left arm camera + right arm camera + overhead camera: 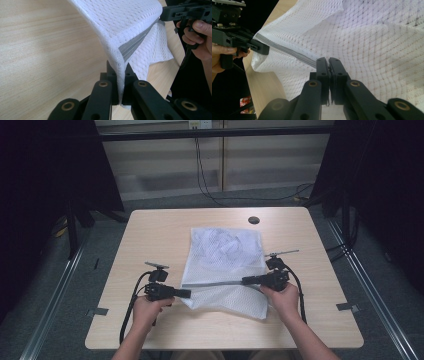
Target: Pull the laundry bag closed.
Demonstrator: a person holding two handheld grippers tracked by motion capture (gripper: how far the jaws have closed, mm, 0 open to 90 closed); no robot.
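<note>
Left hand-held gripper [119, 68] and right hand-held gripper [329, 62] clamp mesh bag [225, 255]; contents indistinct.

Two bare forearms, with no sleeves, are seen at 6 o'clock in the high view. Each hand is wrapped around a black gripper: the left gripper [186, 293] and the right gripper [246, 280]. Black linked jaws with brass-coloured rivets are shown in both gripper views. A grey plate is carried on top of each, and a black cable is trailed toward 6 o'clock.
</note>
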